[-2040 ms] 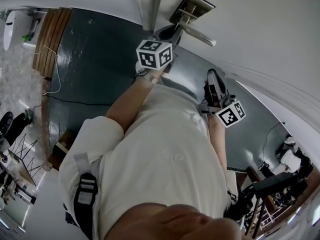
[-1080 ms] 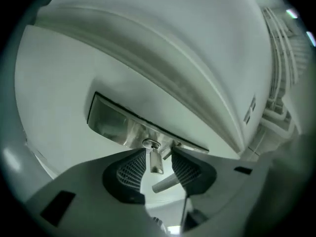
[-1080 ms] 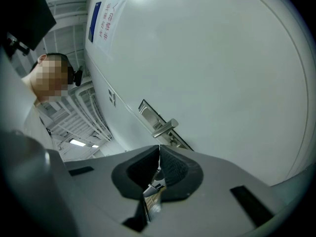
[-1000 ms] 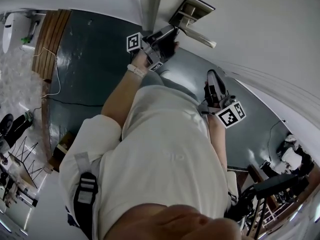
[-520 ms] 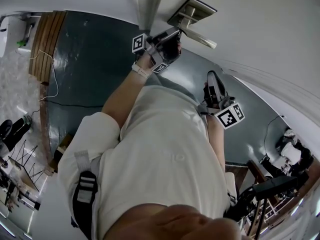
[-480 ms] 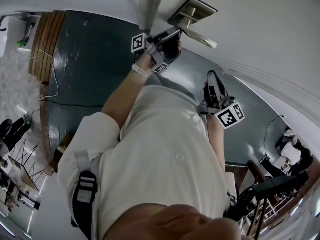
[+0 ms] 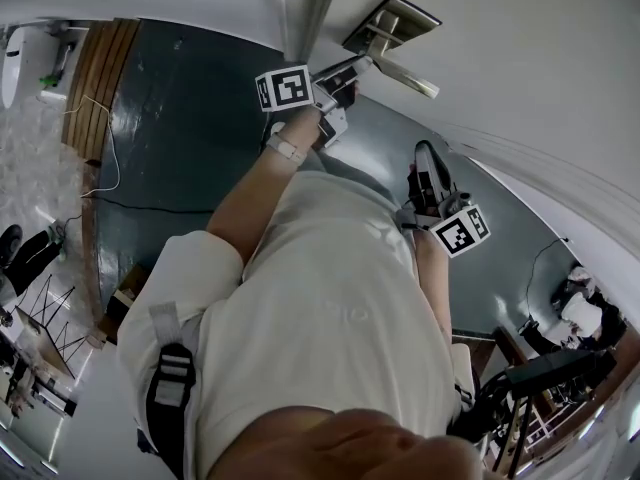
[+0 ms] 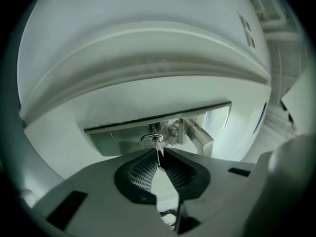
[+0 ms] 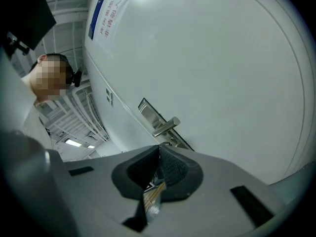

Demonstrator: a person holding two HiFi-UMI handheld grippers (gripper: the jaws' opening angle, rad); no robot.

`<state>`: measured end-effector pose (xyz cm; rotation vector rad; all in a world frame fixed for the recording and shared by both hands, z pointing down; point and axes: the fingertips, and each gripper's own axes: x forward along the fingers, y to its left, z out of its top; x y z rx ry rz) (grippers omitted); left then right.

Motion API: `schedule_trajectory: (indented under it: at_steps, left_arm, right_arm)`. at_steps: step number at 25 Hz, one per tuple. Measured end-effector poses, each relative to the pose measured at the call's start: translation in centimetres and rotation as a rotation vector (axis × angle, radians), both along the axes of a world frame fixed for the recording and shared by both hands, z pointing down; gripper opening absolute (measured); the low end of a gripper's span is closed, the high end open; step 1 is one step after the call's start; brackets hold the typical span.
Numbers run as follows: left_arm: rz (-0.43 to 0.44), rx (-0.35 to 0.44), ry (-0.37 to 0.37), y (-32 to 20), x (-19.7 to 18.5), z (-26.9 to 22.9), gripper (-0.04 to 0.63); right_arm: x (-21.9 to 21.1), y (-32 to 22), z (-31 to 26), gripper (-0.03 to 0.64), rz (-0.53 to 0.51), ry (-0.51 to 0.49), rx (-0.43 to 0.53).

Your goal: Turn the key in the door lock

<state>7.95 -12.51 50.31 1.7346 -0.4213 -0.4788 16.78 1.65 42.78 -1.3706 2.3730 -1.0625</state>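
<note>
The smooth white painted door (image 7: 520,58) fills the head view's upper right. The left gripper (image 7: 345,68) reaches level to the rectangular brushed-metal lock plate (image 7: 395,23) at its one o'clock. The right gripper (image 7: 428,163), at about four o'clock from the left, hangs back with its jaws pressed together on nothing.

In the left gripper view the jaws have just closed in, then eased a touch wider. They pinch the thin silver key (image 8: 158,151) edge-on at their very tips, at twelve o'clock, where it sits in the plate's keyhole.

The grip looks shallow to me. With only the tips biting, smooth metal could slip across the pads once the lock resists. A roll off the key's own line could bind or bend it. The squared metal lever handle (image 8: 200,137), at two o'clock from the key, might snag the broad grey jaw body.

The door is matte, with a raised moulding. The plate is satin and flat, the lever a blunt bar. The black wedge-shaped pads (image 8: 143,174) are finely ribbed. The key is a flat sliver with a small wire loop at its base (ring or lock part — I cannot tell).
</note>
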Motion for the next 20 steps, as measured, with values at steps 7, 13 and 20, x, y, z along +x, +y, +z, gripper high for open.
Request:
schedule_trajectory:
  at_steps: [7,13,20]
  left_arm:
    - [-0.082,0.210,-0.548,-0.4,-1.3,0.5,0.046]
    - [-0.098,0.392,-0.975,-0.1,-0.9,0.4,0.046]
    - [-0.125,0.655,-1.357,-0.4,-1.2,0.7,0.038]
  right_arm:
    - [0.3,0.5,-0.2,0.021,0.009,-0.019,0.005]
    - [0.9,0.7,-0.3,0.021,0.010,-0.036,0.009]
    - [0.8,0.9,-0.3,0.021,0.003,-0.041,0.015]
